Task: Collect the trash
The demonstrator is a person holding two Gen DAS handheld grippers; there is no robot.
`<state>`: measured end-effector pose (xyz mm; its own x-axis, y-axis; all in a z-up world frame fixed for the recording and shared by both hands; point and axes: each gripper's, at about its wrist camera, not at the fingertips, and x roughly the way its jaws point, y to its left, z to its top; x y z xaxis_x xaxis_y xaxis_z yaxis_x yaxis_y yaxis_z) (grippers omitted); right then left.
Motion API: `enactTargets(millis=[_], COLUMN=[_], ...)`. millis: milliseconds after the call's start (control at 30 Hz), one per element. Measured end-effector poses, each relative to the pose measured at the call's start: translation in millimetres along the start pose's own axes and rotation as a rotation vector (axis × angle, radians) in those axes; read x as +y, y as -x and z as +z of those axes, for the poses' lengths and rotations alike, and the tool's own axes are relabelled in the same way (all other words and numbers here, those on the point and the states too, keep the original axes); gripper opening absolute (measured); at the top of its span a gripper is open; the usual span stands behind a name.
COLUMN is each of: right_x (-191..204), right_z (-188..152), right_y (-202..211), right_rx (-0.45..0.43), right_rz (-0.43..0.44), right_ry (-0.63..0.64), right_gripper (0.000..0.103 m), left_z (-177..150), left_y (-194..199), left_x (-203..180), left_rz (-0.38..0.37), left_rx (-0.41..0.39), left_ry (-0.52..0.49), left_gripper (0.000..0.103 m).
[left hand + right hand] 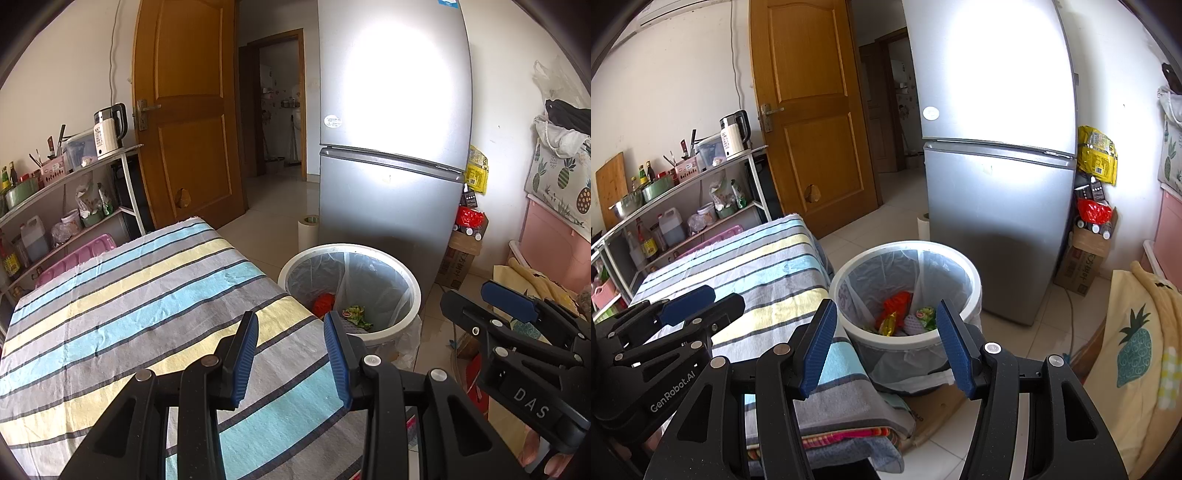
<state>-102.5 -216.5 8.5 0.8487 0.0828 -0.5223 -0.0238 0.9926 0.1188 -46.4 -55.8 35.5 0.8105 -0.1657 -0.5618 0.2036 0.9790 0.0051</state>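
Observation:
A white round trash bin (413,291) (975,291) with a clear liner stands on the floor beside the striped table (129,302) (757,273). Inside lie a red wrapper (324,302) (895,304), a green wrapper (355,314) (926,316) and a yellow wrapper (889,325). My left gripper (291,356) is open and empty above the table's right edge; it also shows in the right wrist view (701,304). My right gripper (886,345) is open and empty in front of the bin; it also shows in the left wrist view (480,299).
A silver fridge (391,147) (997,166) stands behind the bin. A metal shelf (74,173) (690,177) with a kettle and bottles is at left. A wooden door (184,110) stands open. A cardboard box (1082,262) and a pineapple-print cloth (1134,347) are at right.

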Motion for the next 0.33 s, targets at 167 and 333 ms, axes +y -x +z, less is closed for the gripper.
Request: enactTargets(millis=[167,333], right_x=[0.0,0.2], right_z=[-0.2,-0.1], right_y=[-0.1,0.1], right_rx=[0.000,0.000], right_rz=[0.001,0.000], right_ry=[0.000,-0.001], right_gripper=[0.057,0.057], left_z=[-0.9,-1.7], left_y=[-1.0,-0.2], left_x=[-0.8,-1.4], left_rz=[-0.004,0.000], left_rx=[0.000,0.001], left_ry=[0.000,0.005], left_gripper=[0.037,0.037])
